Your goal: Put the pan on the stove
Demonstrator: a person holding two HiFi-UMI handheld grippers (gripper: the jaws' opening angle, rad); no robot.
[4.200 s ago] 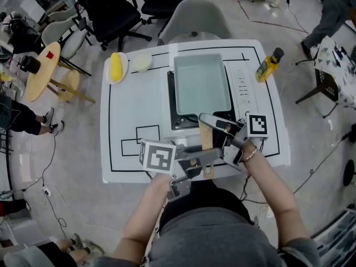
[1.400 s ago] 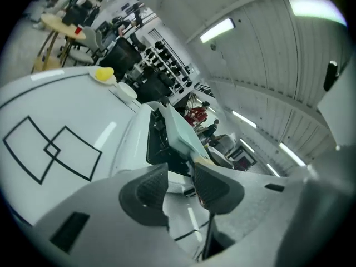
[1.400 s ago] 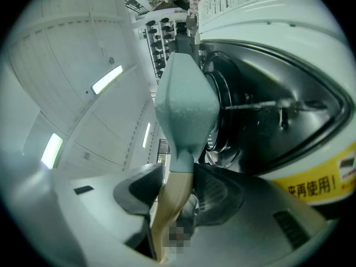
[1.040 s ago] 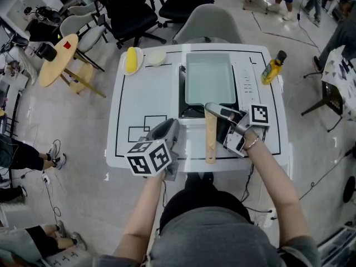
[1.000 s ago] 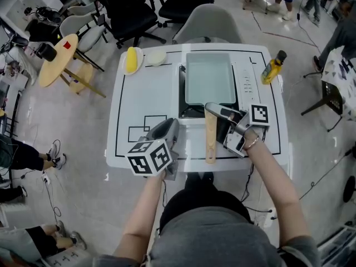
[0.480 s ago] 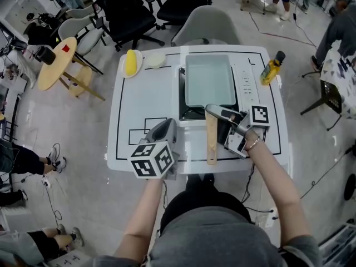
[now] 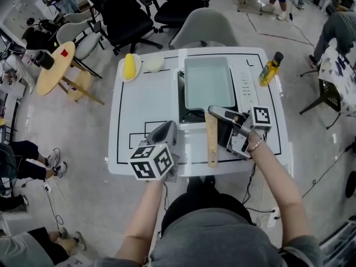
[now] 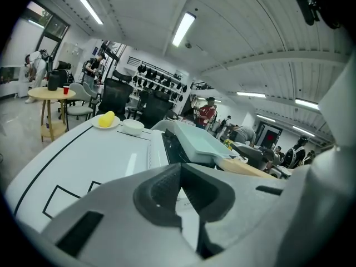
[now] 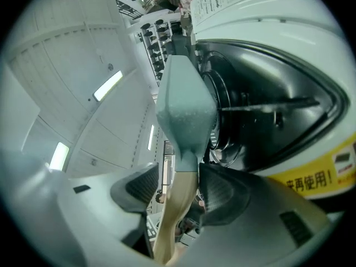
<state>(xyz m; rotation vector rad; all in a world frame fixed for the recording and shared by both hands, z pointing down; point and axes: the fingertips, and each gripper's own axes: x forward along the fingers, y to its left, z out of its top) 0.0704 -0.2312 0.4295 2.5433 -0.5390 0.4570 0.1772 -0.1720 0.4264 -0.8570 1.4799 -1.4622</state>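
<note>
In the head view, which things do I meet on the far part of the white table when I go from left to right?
Yellow item on a white plate → small white bowl → pale green pan → stove's control panel → yellow bottle.

a yellow label (image 9: pixel 318 176) on the stove (image 9: pixel 267 13) reads "再使用!"; its other print is too small to read.

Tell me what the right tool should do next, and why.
Probably draw the right tool back off the handle: the pan already sits on the stove, and the jaws have just been opening and stand apart around the handle.
</note>
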